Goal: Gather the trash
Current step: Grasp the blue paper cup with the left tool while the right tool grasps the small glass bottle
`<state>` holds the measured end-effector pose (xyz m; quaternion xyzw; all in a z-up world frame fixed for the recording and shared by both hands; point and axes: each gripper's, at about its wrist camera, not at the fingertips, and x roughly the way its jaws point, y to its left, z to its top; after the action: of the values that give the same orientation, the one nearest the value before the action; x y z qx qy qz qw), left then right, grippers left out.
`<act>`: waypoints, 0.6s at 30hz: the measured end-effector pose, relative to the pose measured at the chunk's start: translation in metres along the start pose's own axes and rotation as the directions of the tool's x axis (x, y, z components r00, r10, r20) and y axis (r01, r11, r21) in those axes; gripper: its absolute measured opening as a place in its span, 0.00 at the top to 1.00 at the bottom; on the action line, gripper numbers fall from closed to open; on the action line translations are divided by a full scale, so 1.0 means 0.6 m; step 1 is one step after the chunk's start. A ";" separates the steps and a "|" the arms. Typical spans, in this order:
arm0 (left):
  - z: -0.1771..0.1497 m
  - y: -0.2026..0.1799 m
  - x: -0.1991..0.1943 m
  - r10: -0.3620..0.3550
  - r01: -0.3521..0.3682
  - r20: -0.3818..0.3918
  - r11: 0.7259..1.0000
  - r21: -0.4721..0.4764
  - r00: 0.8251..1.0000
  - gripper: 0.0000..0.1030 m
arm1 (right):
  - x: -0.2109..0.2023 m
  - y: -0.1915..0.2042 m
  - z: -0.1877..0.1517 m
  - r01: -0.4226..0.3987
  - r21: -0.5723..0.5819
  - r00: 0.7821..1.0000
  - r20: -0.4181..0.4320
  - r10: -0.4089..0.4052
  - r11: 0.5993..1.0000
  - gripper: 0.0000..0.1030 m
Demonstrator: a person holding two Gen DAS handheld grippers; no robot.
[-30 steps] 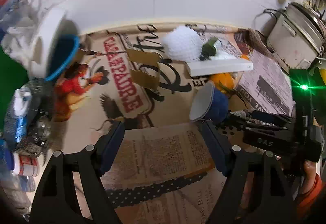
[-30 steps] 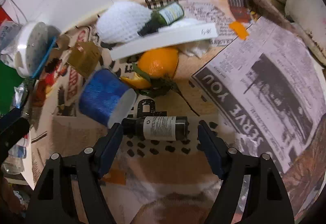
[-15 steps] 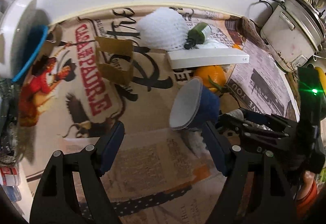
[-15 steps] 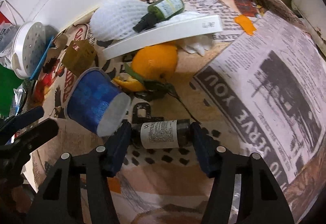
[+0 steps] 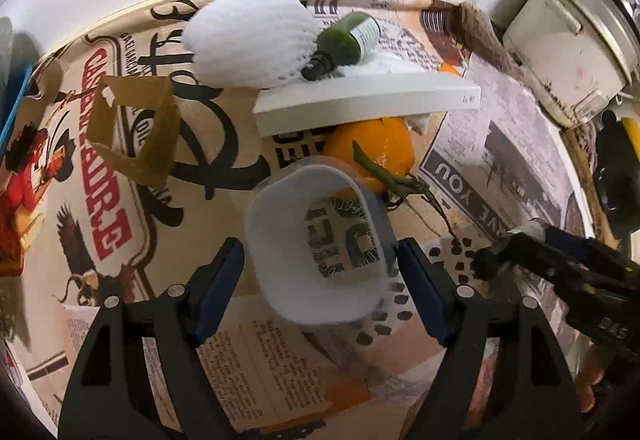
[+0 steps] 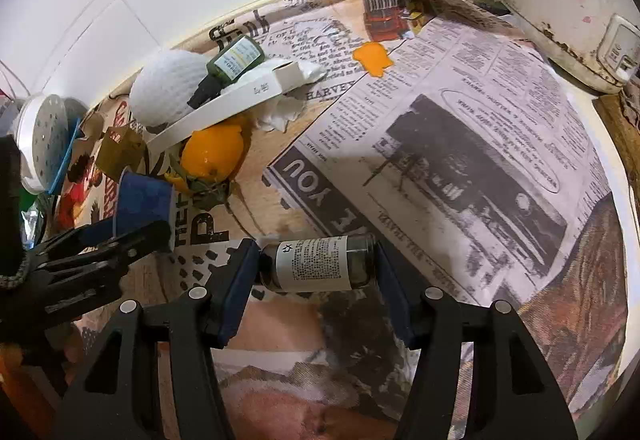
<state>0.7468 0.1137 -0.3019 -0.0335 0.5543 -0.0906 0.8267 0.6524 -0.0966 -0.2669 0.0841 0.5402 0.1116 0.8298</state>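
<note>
A small dark bottle [image 6: 316, 268] with a white label lies crosswise between my right gripper's [image 6: 315, 252] pads, which are shut on its two ends. In the left wrist view my left gripper [image 5: 319, 256] stands open around a blue plastic cup [image 5: 288, 207] lying on its side with its mouth toward me. Both pads are a little clear of the cup's walls. The right wrist view shows the same blue cup [image 6: 144, 199] at the left, with the left gripper's fingers [image 6: 120, 240] beside it. An orange [image 5: 372, 143] with leaves lies just behind the cup.
Newspaper [image 6: 460, 143] covers the table. Behind the orange are a flat white box [image 5: 360, 99], a green bottle [image 5: 348, 39], a white foam net [image 5: 248, 39] and crumpled tissue [image 6: 284, 107]. Folded brown cardboard [image 5: 136, 127] lies left, orange peel [image 6: 374, 57] far back, a rice cooker [image 5: 568, 47] right.
My left gripper has come down and to the right until its fingers flank the blue cup. My right gripper has closed on the dark bottle and moved with it away from the cup.
</note>
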 end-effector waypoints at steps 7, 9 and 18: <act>0.003 0.002 0.033 0.048 -0.049 -0.029 0.998 -0.028 0.998 0.34 | -0.016 -0.010 -0.005 -0.020 -0.009 1.000 0.013 0.020 1.000 0.46; 0.001 0.009 0.037 0.039 -0.041 -0.030 0.997 -0.067 0.999 0.36 | -0.021 -0.011 -0.007 -0.026 -0.011 0.999 0.018 0.026 1.000 0.46; -0.029 -0.013 -0.037 0.064 -0.057 0.063 0.992 -0.109 0.996 0.58 | -0.073 -0.034 -0.023 -0.059 -0.044 0.996 0.063 0.062 0.997 0.46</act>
<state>0.7214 0.1112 -0.2870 -0.0642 0.5312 -0.0345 0.8441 0.6245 -0.1279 -0.2392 0.0865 0.5078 0.1454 0.8447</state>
